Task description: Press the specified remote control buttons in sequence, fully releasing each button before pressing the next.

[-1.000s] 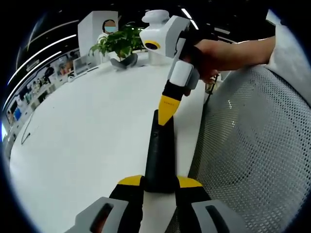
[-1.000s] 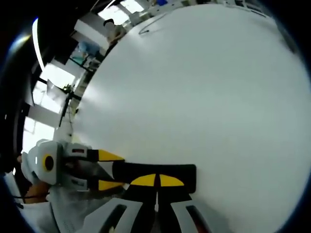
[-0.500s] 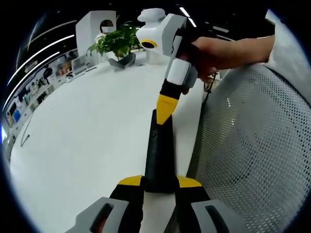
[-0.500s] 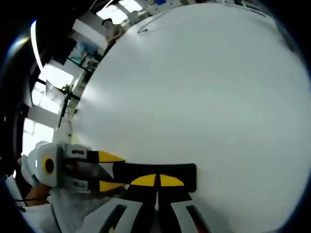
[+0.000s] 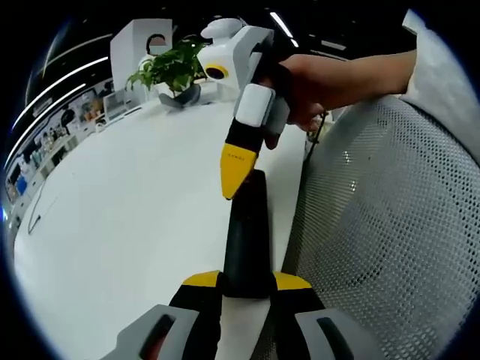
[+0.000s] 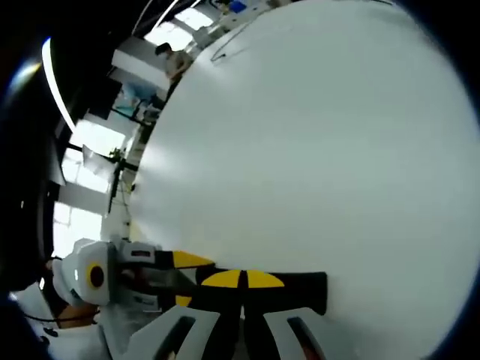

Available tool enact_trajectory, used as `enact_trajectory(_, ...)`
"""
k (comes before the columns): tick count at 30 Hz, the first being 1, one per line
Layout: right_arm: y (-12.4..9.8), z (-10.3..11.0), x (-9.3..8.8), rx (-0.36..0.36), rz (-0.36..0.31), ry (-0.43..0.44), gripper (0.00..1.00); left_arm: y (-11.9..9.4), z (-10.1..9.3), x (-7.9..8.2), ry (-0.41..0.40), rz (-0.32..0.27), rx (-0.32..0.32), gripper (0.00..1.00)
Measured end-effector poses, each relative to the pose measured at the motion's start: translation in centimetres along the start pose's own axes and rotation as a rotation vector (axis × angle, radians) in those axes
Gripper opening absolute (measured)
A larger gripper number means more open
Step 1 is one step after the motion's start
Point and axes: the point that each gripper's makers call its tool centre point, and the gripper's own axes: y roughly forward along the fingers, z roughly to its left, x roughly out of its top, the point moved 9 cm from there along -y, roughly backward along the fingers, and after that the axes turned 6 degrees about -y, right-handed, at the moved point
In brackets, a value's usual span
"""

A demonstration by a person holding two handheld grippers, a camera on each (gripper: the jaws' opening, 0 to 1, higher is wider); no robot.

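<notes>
A long black remote (image 5: 244, 225) points away from me, and my left gripper (image 5: 246, 280) is shut on its near end, a yellow tip on each side. My right gripper (image 5: 232, 171) comes down from the upper right in a person's hand (image 5: 322, 79). Its jaws are shut to one yellow point by the left edge of the remote's far end, and I cannot tell if it touches. In the right gripper view the remote (image 6: 300, 289) lies crosswise under my shut right gripper (image 6: 241, 279). The left gripper (image 6: 187, 279) grips the remote's left end there.
A white table (image 5: 127, 195) spreads out to the left. A grey mesh chair back (image 5: 382, 232) stands close on the right. At the table's far end are a potted plant (image 5: 169, 67) and a white pillar (image 5: 131, 45). A thin cable (image 6: 229, 37) lies far off.
The right gripper's tip has moved from the top of the remote's far end to its left edge and nearer to me. The left gripper keeps its hold on the remote.
</notes>
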Motion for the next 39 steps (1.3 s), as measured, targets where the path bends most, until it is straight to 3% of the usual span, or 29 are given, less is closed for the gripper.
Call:
enact_trajectory(6,0.4,0.3,-0.2,-0.009,0.03,-0.022,0.0,0.0,-0.1,0.0,0.006,-0.007,-0.003,0.24)
enact_trajectory(27,0.6,0.0,-0.1,-0.036,0.001,-0.042,0.0,0.1,0.0,0.1,0.001,-0.016,0.003,0.24)
enact_trajectory(33,0.4,0.2,0.0,-0.024,0.019,-0.033,0.0,0.1,0.0,0.1,-0.01,-0.012,0.007,0.24)
enact_trajectory(39,-0.9,0.1,0.1,-0.004,-0.044,-0.003,0.0,0.1,0.3,0.2,-0.029,-0.009,0.03,0.24)
